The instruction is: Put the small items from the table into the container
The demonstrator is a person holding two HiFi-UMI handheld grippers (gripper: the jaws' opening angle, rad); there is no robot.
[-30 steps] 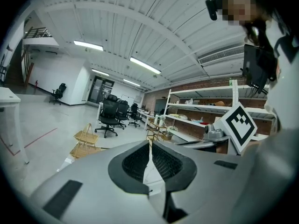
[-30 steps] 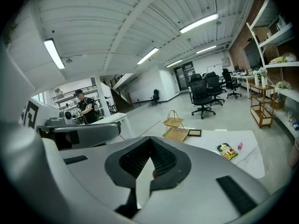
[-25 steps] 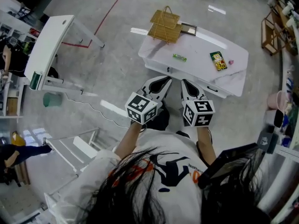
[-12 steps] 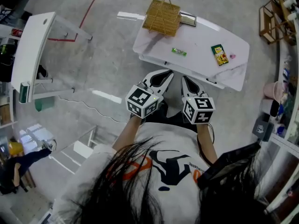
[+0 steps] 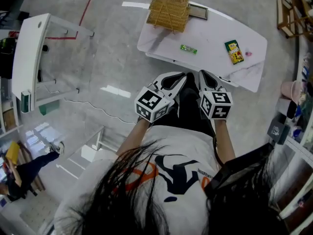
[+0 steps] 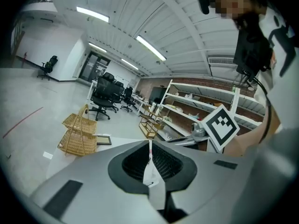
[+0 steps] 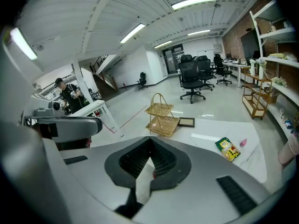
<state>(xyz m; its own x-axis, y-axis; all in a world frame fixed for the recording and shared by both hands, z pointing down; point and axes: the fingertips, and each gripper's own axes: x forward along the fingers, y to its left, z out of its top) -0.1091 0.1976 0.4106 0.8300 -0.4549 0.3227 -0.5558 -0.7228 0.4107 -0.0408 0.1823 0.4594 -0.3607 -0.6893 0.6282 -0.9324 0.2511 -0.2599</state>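
Claws side by side, held low in front of the person (image 5: 168, 177), both short of the table. The left claw (image 5: 180, 76) is clenched, jaws tip to tip with nothing between them. The right claw (image 5: 202, 74) is the same story: pinched tight and empty. The two noses sit close together, angled slightly toward one another.

Ahead of both claws stands the white table (image 5: 210, 31), and everything for the job is on it, none of it touched. Nearest the tips, straight ahead and between the two noses, lies a small green packet (image 5: 188, 49), flat on the tabletop. Ahead of the right claw and off to its right, a green and yellow box (image 5: 234, 51) lies flat. A tiny pink item (image 5: 248, 54) sits just beside that box, on the side away from the claws. What the pink thing is, I cannot make out from here.

Over at the table's far edge, ahead of the left claw and a little to its left, sits the wicker basket (image 5: 168, 5). It is two-tiered, with its loop handle standing up. A dark picture frame (image 5: 197, 12) lies flat just to the basket's right, well beyond both claws.
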